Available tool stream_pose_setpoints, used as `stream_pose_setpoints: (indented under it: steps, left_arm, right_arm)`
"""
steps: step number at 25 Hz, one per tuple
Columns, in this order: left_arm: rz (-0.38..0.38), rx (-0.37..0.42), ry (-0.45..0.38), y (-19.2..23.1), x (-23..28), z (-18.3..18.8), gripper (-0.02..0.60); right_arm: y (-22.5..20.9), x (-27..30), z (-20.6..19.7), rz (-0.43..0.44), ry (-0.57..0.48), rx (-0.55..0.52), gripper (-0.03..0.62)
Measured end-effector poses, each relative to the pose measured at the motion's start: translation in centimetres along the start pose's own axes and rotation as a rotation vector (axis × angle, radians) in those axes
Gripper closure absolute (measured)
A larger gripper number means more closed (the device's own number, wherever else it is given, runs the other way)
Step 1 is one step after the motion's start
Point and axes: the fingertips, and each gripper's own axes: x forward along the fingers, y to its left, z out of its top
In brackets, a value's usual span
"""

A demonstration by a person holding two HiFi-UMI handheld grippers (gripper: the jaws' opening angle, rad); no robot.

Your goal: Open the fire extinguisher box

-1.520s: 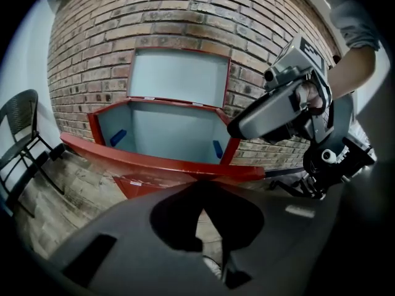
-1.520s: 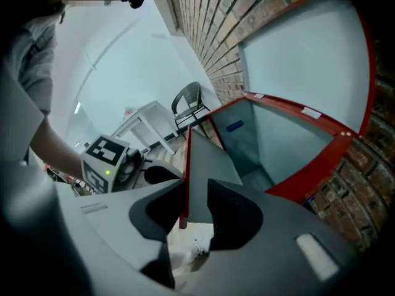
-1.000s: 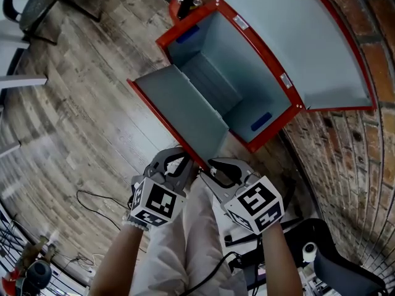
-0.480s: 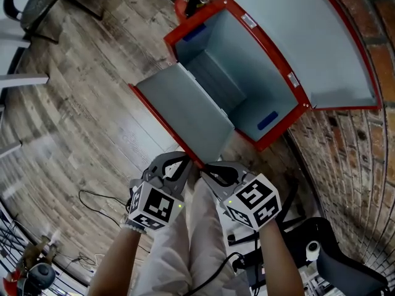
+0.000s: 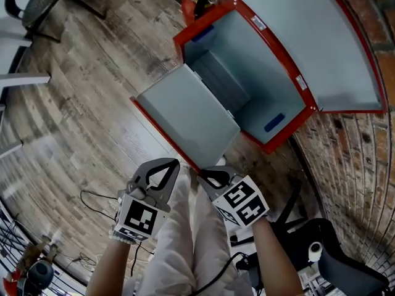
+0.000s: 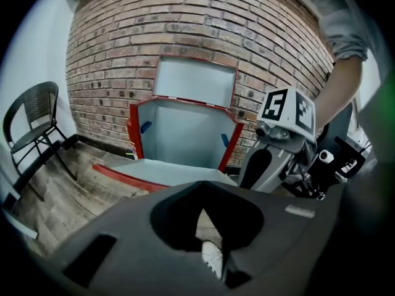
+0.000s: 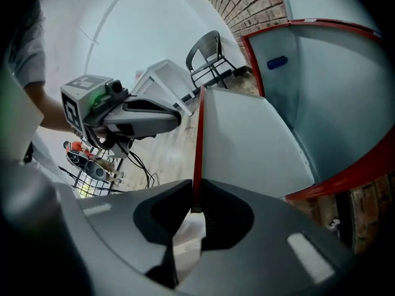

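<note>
Head view first: the box (image 5: pixel 247 48) sits on the wood floor (image 5: pixel 92 73) against the brick wall (image 5: pixel 364 159), and honestly it looks pretty much open already. The lid (image 5: pixel 308 42) is swung up against the bricks. The front door (image 5: pixel 185 113) is folded out toward me, gray inside face up. A red extinguisher (image 5: pixel 194 4) stands just beside the box. My right gripper (image 5: pixel 202 174) is at the near corner of the door. My left gripper (image 5: pixel 168 165) is just beside it, not touching anything that I can see.

Left gripper view: the fingers are together with nothing between them, only a shoe (image 6: pixel 213 258) showing through the gap behind them. Past them I see the open box, empty inside, and the right gripper off to the side. A chair (image 6: pixel 34 113) stands well apart, over by the wall.

Right gripper view: the fingers have just been closing and they're clamped on the red edge of the door, which runs straight in between them.

So I'd say I'm on the last bit, bringing the door down. I can't tell if it rests on the floor yet. The next move calls for easing it down slowly with the right gripper. The pinch needs to sit square on that thin edge so it doesn't slip, and then I let go.
</note>
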Motion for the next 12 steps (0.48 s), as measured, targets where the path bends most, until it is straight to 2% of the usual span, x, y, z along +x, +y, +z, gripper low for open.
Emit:
stream_pose_setpoints:
  steps: [12]
  left_arm:
    - [0.013,0.027,-0.016,1.4,0.1,-0.5,0.581]
  right_arm:
    - [-0.5,6.9,-3.7,0.037,0.127,0.06,0.559]
